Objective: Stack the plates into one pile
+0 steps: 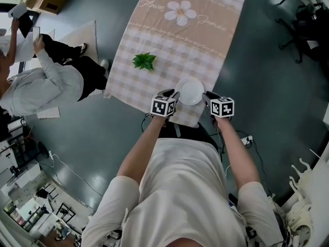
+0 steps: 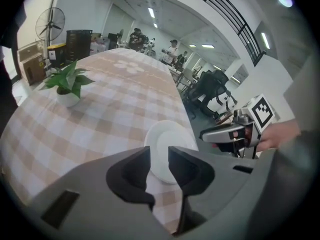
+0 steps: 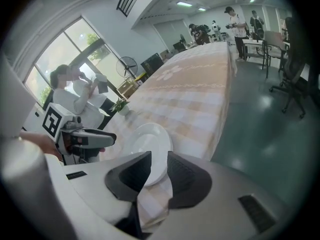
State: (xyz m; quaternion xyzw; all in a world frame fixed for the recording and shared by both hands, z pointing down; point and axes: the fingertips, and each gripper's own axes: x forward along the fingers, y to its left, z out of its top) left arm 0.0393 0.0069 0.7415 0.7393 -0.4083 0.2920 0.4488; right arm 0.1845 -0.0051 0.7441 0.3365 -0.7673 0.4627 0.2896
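A white plate (image 1: pixel 190 91), perhaps a pile of them, rests on the checked tablecloth (image 1: pixel 169 50) at the near end of the table. My left gripper (image 1: pixel 175 97) flanks its left rim and my right gripper (image 1: pixel 206 98) its right rim. In the left gripper view the plate (image 2: pixel 169 141) lies just beyond my left gripper (image 2: pixel 159 158), whose jaws stand apart with a clear gap and no grip. The right gripper view shows the plate (image 3: pixel 148 143) the same way beyond my right gripper (image 3: pixel 159 165), also open. How many plates lie there I cannot tell.
A small potted plant (image 1: pixel 144 61) stands on the cloth left of centre, farther along the table. A seated person (image 1: pixel 41 84) is on the floor side to the left. Office chairs (image 1: pixel 303 19) stand at the far right. The table's near edge drops right under the plate.
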